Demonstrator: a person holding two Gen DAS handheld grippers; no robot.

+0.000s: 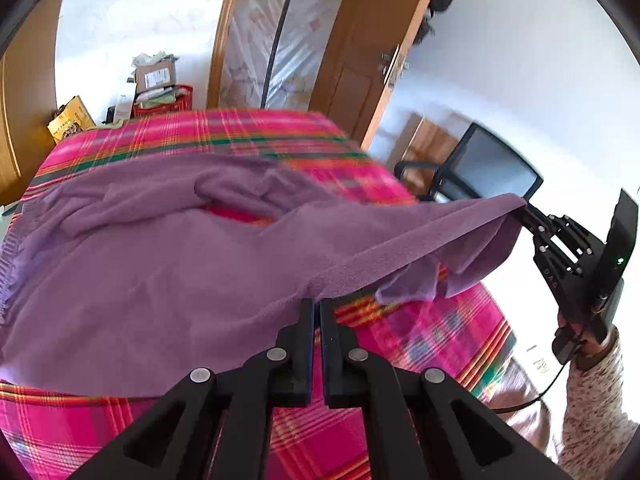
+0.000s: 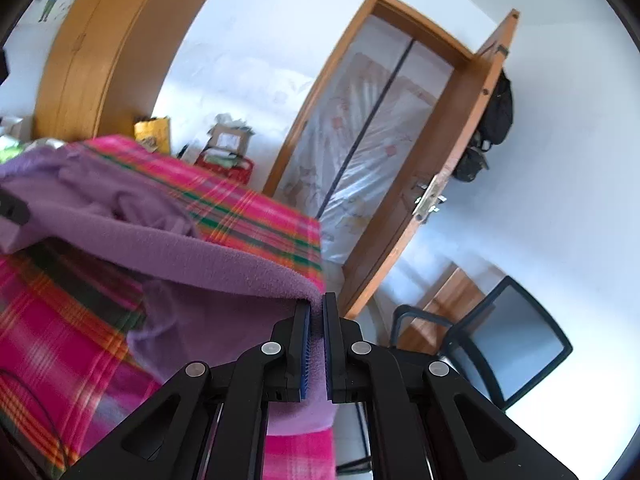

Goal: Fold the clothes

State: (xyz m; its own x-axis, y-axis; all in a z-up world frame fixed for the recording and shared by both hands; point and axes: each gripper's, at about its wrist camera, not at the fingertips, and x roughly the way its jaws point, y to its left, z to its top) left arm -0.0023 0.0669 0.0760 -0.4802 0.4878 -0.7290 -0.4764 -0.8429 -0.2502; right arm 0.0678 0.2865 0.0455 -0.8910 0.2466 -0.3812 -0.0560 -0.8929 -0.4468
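A bed covered in a pink plaid blanket (image 1: 240,132) fills the lower part of both views, its green and orange stripes running across. Behind it stand a wooden wardrobe (image 2: 92,52) and an open wooden door (image 2: 448,184) with a black backpack (image 2: 496,112) hung on it; a black office chair (image 2: 516,332) sits by the wall, off the bed's corner. Over the blanket lies the purple fleece garment (image 1: 140,260) — most of it rumpled on the bed, one edge lifted clear and stretched between the two claws. The left gripper (image 1: 316,308) is pinched tight on that edge close to the camera. The right gripper (image 2: 316,312) is clamped narrow on the fleece, cloth showing between its blue pads (image 2: 306,344) — in the left wrist view it holds the garment's far corner up, a speckled knit sleeve (image 1: 592,400) behind it.
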